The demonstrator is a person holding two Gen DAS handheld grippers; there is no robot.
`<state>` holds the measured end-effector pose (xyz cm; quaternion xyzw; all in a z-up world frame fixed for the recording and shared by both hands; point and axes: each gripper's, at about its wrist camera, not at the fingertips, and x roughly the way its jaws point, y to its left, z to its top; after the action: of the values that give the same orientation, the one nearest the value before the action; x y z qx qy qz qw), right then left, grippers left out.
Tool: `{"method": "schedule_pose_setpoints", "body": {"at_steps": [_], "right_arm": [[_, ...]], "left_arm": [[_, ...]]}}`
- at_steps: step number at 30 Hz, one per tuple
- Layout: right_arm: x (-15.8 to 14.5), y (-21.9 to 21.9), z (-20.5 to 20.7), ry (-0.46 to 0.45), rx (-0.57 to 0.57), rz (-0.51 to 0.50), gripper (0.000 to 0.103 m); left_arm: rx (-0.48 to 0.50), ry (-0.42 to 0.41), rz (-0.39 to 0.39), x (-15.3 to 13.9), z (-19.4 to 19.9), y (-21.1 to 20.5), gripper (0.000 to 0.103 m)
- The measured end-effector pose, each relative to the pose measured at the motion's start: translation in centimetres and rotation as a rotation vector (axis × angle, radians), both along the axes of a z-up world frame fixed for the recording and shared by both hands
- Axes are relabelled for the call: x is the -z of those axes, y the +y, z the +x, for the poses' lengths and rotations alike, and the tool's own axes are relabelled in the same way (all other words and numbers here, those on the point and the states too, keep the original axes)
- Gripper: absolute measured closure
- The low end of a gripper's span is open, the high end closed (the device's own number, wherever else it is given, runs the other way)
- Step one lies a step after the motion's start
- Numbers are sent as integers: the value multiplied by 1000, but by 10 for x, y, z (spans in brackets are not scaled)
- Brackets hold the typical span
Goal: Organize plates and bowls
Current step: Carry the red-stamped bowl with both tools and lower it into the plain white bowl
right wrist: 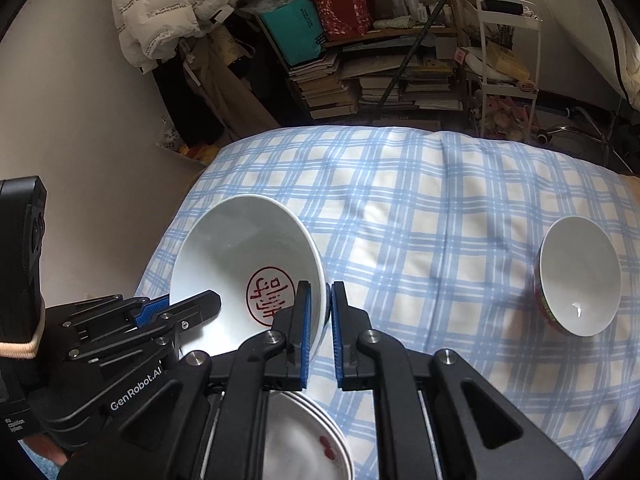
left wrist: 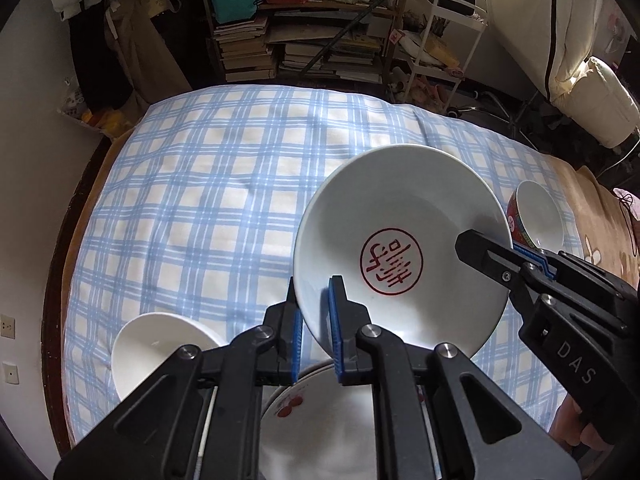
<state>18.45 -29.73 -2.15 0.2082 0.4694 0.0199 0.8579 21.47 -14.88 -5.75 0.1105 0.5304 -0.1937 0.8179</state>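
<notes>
The left tool point(left wrist: 314, 312) pinches the near rim of the white bowl with the red seal point(left wrist: 400, 248), held tilted above the checked bed point(left wrist: 200, 200); the right tool point(right wrist: 320, 312) pinches its opposite rim. This looks like a mid-carry step: next, probably lower it onto the stacked cherry-print plates point(left wrist: 320, 420) just beneath. Tool bodies read "GenRobot.AI" and "DAS"

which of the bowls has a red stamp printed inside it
The big white bowl held up off the bed by both claws, left and right. The small white bowl and the red-sided bowl are plain white inside.
</notes>
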Motion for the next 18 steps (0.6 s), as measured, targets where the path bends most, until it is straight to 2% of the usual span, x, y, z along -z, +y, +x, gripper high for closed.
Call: {"method": "schedule_pose_setpoints", "body": {"at_steps": [10,18], "right_arm": [[-24,64,-12,-44,-90,-25,92],[-31,111,-20,-57,-157,-38,92]], "left_arm": [[-61,-33,8,-22,-24,66,90],[-113,-35,2,-24,-39,112,90]]}}
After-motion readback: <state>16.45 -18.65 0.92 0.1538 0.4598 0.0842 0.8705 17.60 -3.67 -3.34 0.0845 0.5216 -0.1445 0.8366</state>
